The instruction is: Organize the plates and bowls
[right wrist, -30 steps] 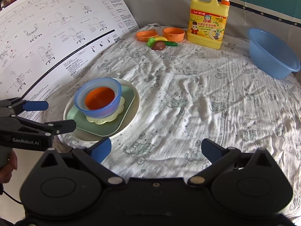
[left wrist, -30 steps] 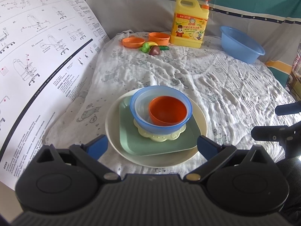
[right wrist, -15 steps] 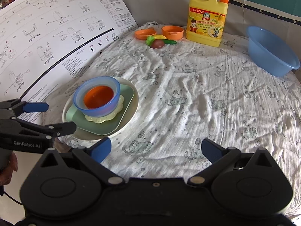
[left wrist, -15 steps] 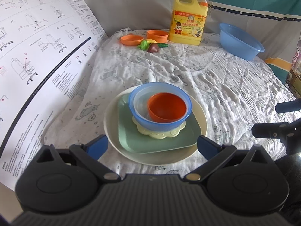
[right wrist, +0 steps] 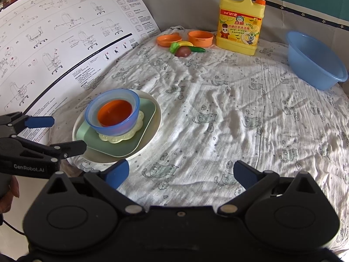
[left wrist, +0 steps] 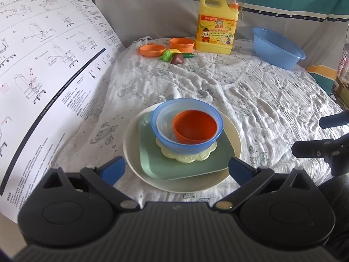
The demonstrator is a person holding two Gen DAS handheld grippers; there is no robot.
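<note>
Both grippers have drawn back a little from the stack over the last second, which sat closer under the left wrist view a moment ago. Now the left gripper [left wrist: 176, 168] hovers with its jaws spread wide and nothing between them, and the right gripper [right wrist: 181, 172] is likewise wide open and empty over bare cloth [right wrist: 229, 118]. Just ahead of the left fingertips lies the nested stack: a cream round plate [left wrist: 130, 152] at the bottom, then a green square plate [left wrist: 152, 163], a pale yellow scalloped dish [left wrist: 185, 157], a blue bowl [left wrist: 165, 135] and an orange bowl [left wrist: 194, 126] inside it. From the right gripper the stack sits off to the left, near but apart. The stacking looks done; if the pile is to be moved, it is best taken by the cream plate's rim, kept level, lifted slowly so the bowls do not slide. Two orange dishes [right wrist: 169, 40] stand well apart at the far edge.
</note>
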